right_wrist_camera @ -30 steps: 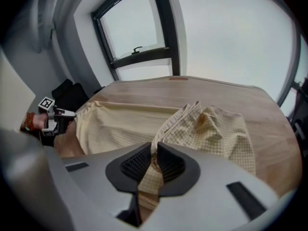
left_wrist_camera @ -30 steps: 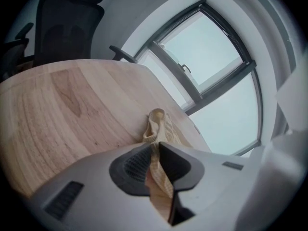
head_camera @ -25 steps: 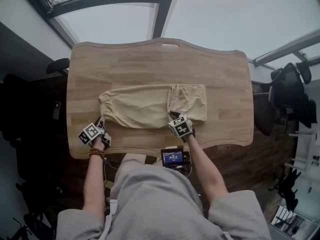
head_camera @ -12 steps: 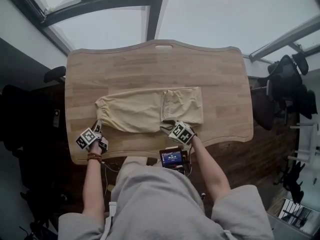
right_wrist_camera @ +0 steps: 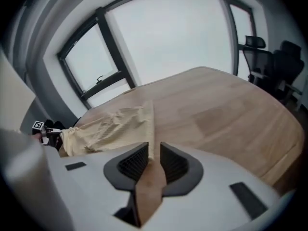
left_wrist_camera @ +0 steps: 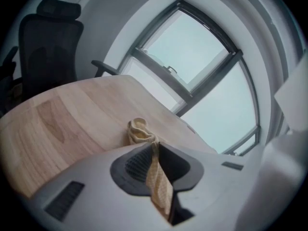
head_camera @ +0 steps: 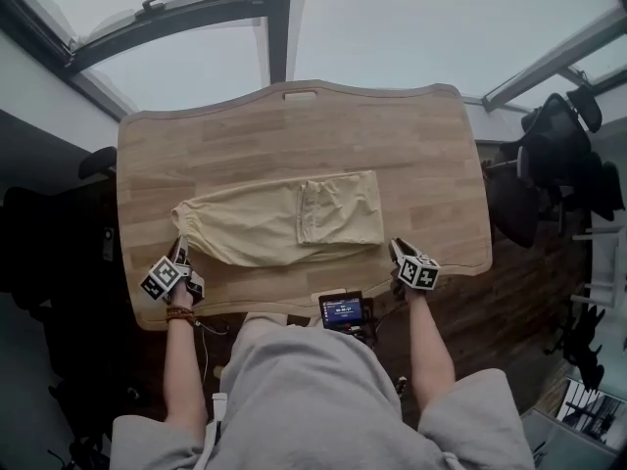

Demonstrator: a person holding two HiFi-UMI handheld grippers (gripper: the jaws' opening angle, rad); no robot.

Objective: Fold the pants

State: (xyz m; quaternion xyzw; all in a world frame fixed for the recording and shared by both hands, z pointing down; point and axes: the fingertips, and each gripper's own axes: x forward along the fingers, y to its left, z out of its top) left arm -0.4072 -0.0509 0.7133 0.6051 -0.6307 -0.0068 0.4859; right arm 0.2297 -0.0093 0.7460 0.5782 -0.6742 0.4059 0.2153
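Near the middle of the light wooden counter (head_camera: 294,135), the pale yellow fabric pants (head_camera: 284,225) lie flat in a long strip. The leg end is doubled back over the right part, so the cloth shows a shorter, thicker panel there.

The change is on the right. A second ago the right claw (head_camera: 399,251) sat at the near edge of that doubled-back panel, touching the cloth. Now it has swung out to the right and hangs over bare wood by the counter's near right corner, well apart from the pants. In the right gripper view the right claw (right_wrist_camera: 154,153) is released: its jaws have just been closing, yet only the wood of the counter (right_wrist_camera: 216,114) shows in the gap, with the pants (right_wrist_camera: 110,129) lying farther off.

The left claw (head_camera: 180,253) has kept its place at the waistband's near corner. In the left gripper view the left claw (left_wrist_camera: 154,150) is clenched on a fold of the pants (left_wrist_camera: 139,131), and its jaws have just closed a little tighter on the cloth.

I judge the leg fold done and let go. One fold seems left, bringing the waistband end across, and the left claw already holds the corner for it.
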